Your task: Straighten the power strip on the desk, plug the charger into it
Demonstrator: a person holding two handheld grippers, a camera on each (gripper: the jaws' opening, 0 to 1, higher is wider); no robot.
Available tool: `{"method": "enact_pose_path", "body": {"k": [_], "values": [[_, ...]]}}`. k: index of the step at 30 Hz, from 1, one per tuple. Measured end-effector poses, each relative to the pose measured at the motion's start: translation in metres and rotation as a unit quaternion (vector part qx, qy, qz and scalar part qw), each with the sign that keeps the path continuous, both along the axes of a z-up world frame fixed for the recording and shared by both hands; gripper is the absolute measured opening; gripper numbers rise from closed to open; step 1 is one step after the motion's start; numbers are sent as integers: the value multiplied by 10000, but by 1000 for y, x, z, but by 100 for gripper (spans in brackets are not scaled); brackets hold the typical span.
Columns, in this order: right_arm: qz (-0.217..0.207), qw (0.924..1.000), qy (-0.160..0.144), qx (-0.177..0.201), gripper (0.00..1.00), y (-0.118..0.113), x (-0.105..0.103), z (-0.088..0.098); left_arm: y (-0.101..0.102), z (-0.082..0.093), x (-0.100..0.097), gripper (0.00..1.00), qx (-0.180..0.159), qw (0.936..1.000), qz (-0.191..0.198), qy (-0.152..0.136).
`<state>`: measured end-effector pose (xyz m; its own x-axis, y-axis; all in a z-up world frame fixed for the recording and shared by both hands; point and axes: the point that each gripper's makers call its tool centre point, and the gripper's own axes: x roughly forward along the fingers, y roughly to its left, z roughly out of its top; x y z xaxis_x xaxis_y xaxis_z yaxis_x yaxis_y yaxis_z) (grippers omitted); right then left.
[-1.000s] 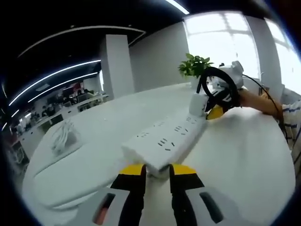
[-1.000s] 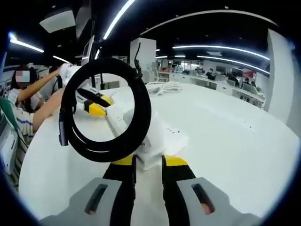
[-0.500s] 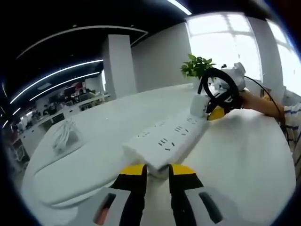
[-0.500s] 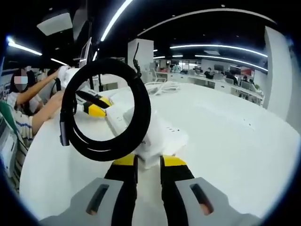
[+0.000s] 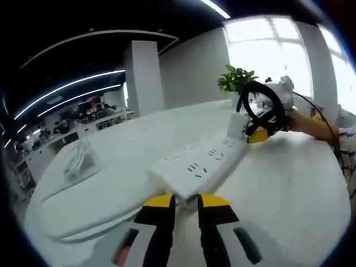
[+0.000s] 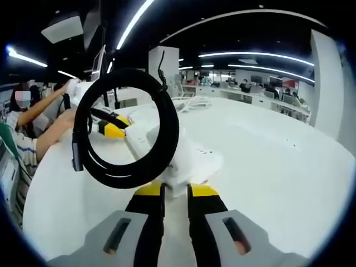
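Power strip [image 5: 198, 164] lies flat on the white desk [image 5: 289, 178], its long axis running away from the left gripper [image 5: 185, 201] toward the right gripper [image 5: 257, 133] at its far end. It is a white, long rectangular bar with a row of socket openings along its top face (several sets of dark slots are visible in the left gripper view). The left gripper's yellow-tipped jaws are drawn in on the near end of the strip, pinching it. In the right gripper view the strip [image 6: 192, 158] stretches away from the right gripper [image 6: 174, 192] toward the left gripper [image 6: 114, 129], which sits at the opposite end. The right gripper's jaws are clamped on a white charger [image 6: 175, 181] that stands on the strip's end, and a black cable [image 6: 125, 129] wound into a round coil rises beside it. A bundle of white cord [image 5: 76, 160] lies well apart on the desk, and a potted plant [image 5: 236, 79] stands beyond the strip.
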<state>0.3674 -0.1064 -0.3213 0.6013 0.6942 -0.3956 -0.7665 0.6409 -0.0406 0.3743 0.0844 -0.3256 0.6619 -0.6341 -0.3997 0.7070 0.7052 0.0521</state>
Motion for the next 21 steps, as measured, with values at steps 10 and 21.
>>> {"method": "enact_pose_path", "body": {"k": [10, 21], "values": [[-49, 10000, 26, 20, 11, -1, 0, -1, 2, 0, 3, 13, -68, 9999, 86, 44], [-73, 9999, 70, 32, 10, -1, 2, -1, 3, 0, 5, 11, -69, 9999, 146, 41]]}}
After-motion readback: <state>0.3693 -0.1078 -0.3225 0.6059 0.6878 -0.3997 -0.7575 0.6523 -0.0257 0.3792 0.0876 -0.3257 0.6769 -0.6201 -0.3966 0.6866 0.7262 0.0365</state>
